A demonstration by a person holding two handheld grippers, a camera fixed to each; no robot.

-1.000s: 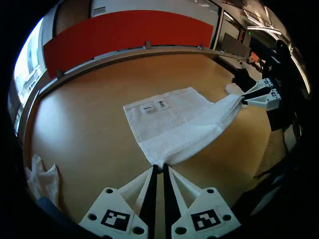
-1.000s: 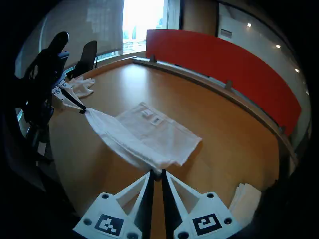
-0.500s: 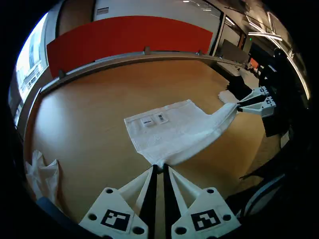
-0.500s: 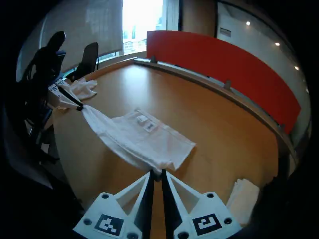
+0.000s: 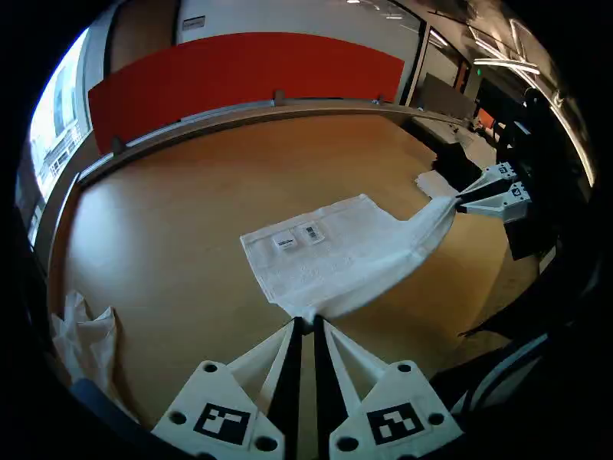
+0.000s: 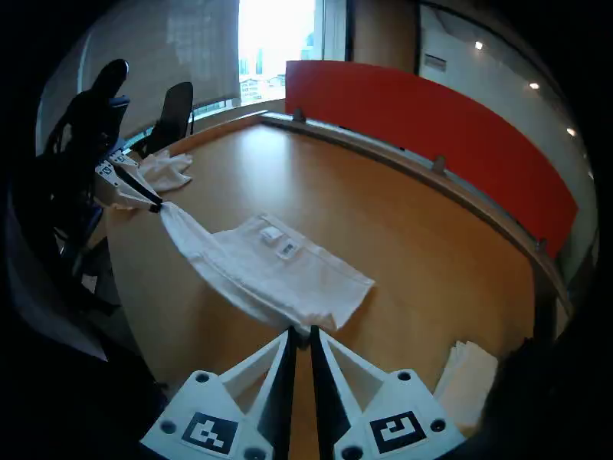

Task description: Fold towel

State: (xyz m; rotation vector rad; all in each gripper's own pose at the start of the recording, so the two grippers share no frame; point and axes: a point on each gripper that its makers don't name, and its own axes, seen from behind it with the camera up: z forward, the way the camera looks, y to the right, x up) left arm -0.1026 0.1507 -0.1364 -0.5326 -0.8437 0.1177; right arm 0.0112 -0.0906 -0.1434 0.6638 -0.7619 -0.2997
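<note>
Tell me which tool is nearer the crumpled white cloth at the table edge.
Left. The left tool pinches the towel corner beside the crumpled cloth; the right tool holds the far corner.

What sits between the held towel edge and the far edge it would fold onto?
Nothing visible. The left hand-held gripper and right hand-held gripper pinch corners; the towel lies flat beyond, bearing just its labels.

Bare tabletop (image 5: 191, 192) lies open up to the red partition (image 5: 245, 69); chairs (image 6: 172, 107) crowd 1 edge.
</note>
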